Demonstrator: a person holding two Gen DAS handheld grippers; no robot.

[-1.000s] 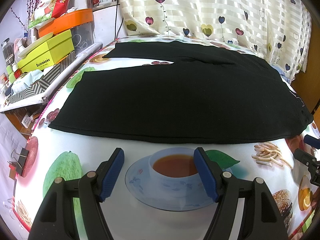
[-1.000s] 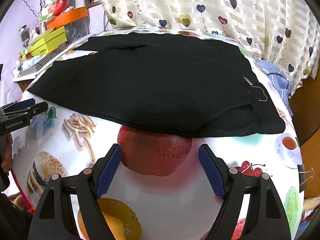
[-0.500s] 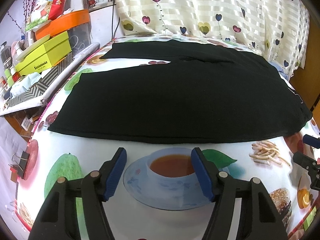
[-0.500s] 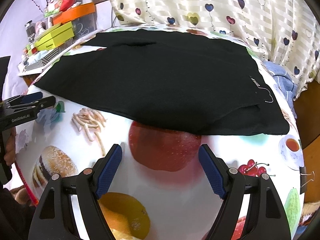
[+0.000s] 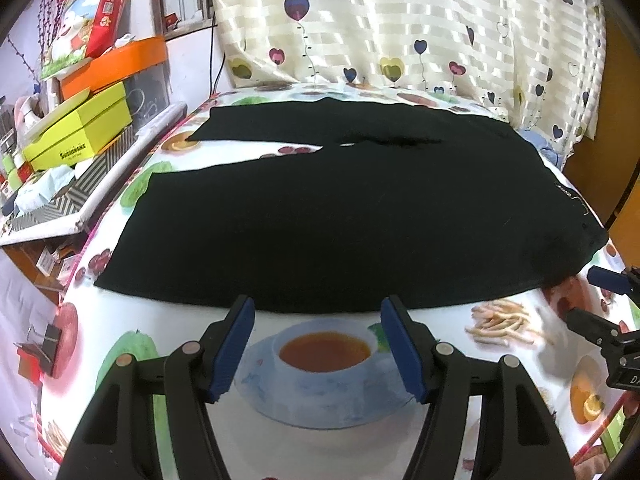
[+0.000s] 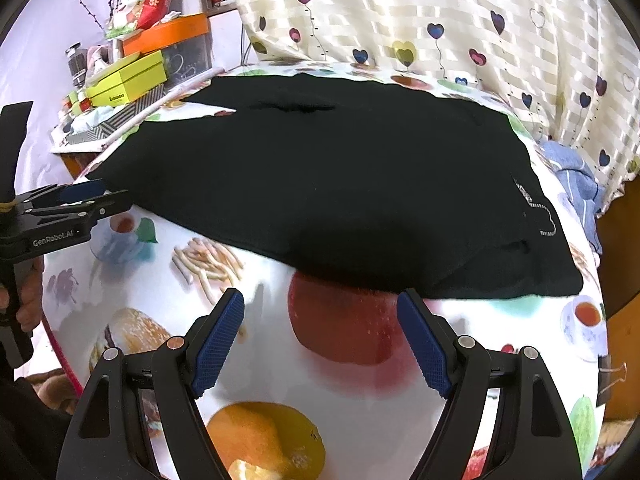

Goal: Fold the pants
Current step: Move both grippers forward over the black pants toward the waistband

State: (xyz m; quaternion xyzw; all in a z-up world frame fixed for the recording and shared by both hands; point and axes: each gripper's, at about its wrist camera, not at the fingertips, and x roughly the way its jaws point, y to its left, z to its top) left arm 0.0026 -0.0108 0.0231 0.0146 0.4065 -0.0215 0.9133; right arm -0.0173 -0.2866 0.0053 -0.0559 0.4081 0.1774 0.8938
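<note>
Black pants [image 5: 340, 216] lie flat across the fruit-print tablecloth [image 5: 120, 332], both legs spread toward the boxes, with left gripper [image 5: 316, 312] and right gripper [image 6: 320, 308] both spread wide, empty, just short of the near hem.

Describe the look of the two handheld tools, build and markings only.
Both tools share one design. The left tool and the right tool have glossy black plastic arms with round silver rivets, ending in blue ribbed pads. Seen from the right wrist view, the left one's side carries white "GenRobot.AI" lettering.
</note>
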